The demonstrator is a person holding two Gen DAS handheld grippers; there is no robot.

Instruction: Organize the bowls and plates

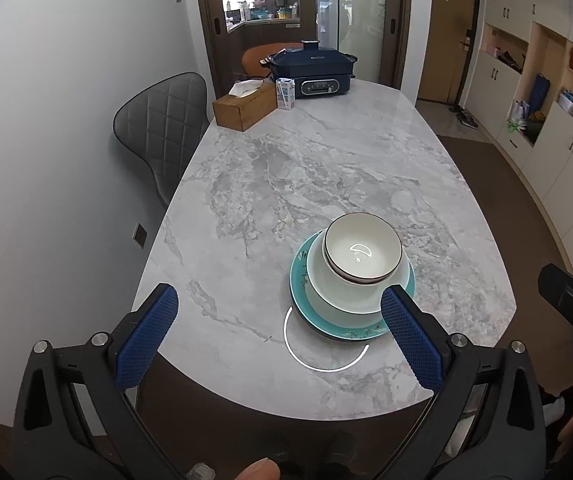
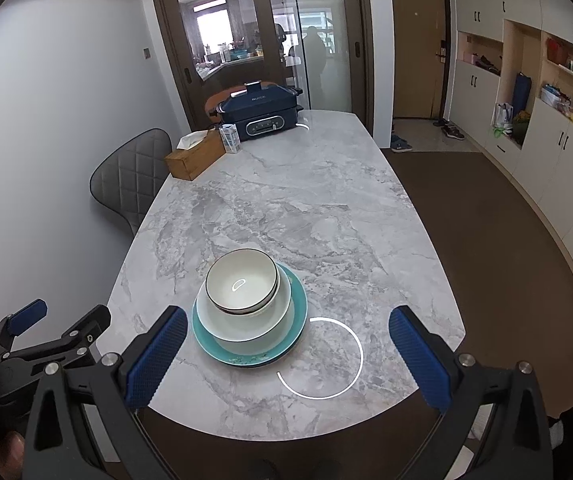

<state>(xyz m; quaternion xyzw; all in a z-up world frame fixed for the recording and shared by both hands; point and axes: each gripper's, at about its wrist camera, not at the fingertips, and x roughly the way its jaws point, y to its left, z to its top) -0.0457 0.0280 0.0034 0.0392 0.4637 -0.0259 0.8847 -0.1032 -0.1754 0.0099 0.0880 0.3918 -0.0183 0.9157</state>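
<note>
Stack: one pile of crockery on the near part of the tabletop (image 1: 326, 152), at about 5 o'clock of the left wrist view and 7 o'clock of the right wrist view
Teal plate (image 1: 306, 308): round, glossy, widest piece and lowest; a faint pattern shows on its near rim
White plate (image 1: 338, 300): pale, smooth, deeper than the teal plate and resting inside it
Bowls (image 1: 360, 250): two white bowls with thin dark rims, nested one in the other on the white plate; a lamp's glare sits in the upper one
Left claw (image 1: 278, 338): fingers spread wide apart, nothing between them, touching nothing; it hangs above the near edge of the tabletop, with the stack just behind its right finger
Right claw (image 2: 288, 354): jaws at full spread, holding nothing; the stack lies near its left finger, apart from it
Pads (image 1: 146, 336): blue, with a knurled diamond texture, on black angular finger frames with metal bolts
Tabletop: grey-white veined marble look, polished, rounded at the near end
Tissue box (image 1: 242, 108): wooden, rectangular, at the far end, around 11 o'clock
Carton (image 1: 285, 94): small, white and blue, just beside the tissue box
Electric cooker (image 1: 310, 70): dark blue, lidded, with a front control panel, at 12 o'clock
Chair (image 1: 162, 128): grey, quilted back, at the tabletop's left side
</note>
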